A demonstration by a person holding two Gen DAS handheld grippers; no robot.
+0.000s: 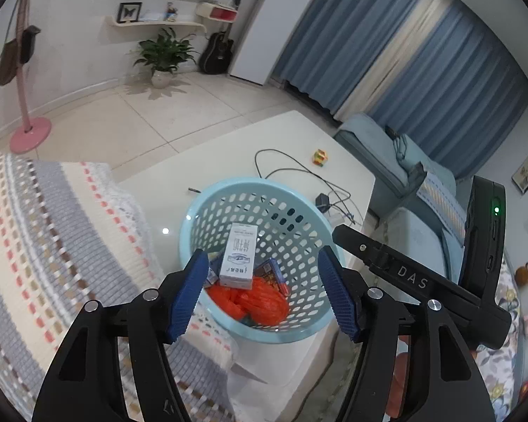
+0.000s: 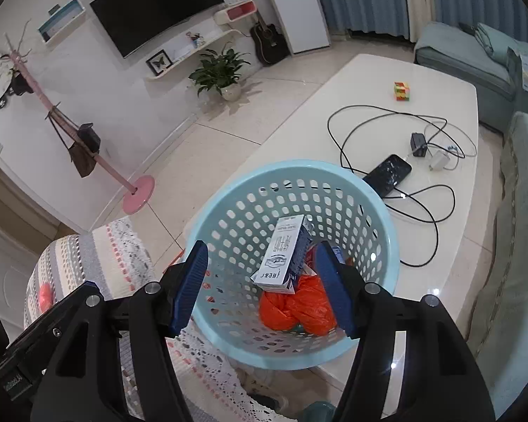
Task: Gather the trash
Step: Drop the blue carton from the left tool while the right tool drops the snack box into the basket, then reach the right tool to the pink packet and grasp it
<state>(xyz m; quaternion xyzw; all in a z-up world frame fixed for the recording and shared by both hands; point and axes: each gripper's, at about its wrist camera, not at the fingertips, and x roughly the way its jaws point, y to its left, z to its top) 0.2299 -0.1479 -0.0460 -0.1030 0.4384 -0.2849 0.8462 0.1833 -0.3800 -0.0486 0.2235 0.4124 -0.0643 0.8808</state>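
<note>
Now, left wrist view: the left gripper [image 1: 262, 290] hangs over the basket with its blue pads [image 1: 190, 295] spread apart and nothing between them.
Basket: a light blue perforated basket [image 1: 200, 211] sits at the near edge of the white table [image 1: 228, 140], at the centre of the picture.
Trash: a white carton [image 1: 238, 256] leans inside the basket at 12 o'clock from the pads; an orange plastic bag [image 1: 253, 302] lies under it at 6 o'clock of the carton; small dark packets [image 1: 272, 272] lie beside it.
Other tool: the black body of the right gripper [image 1: 419, 274] crosses at 3 o'clock.
Table top: a black cable [image 1: 288, 167] and a coloured cube [image 1: 320, 157] lie at 12 to 1 o'clock of the basket.

Right wrist view: the right gripper [image 2: 262, 290] also stands with pads [image 2: 190, 288] apart, holding nothing, above the basket [image 2: 387, 225].
Trash: the carton [image 2: 281, 260] is tilted on the orange bag [image 2: 299, 309] inside the basket.
Table top: a phone [image 2: 387, 174] lies at 1 o'clock of the basket, just past its rim; cables [image 2: 369, 112], chargers [image 2: 419, 144] and the cube [image 2: 401, 90] lie farther out.
Cloth: a striped lace cover [image 2: 88, 256] lies at 9 o'clock.
</note>
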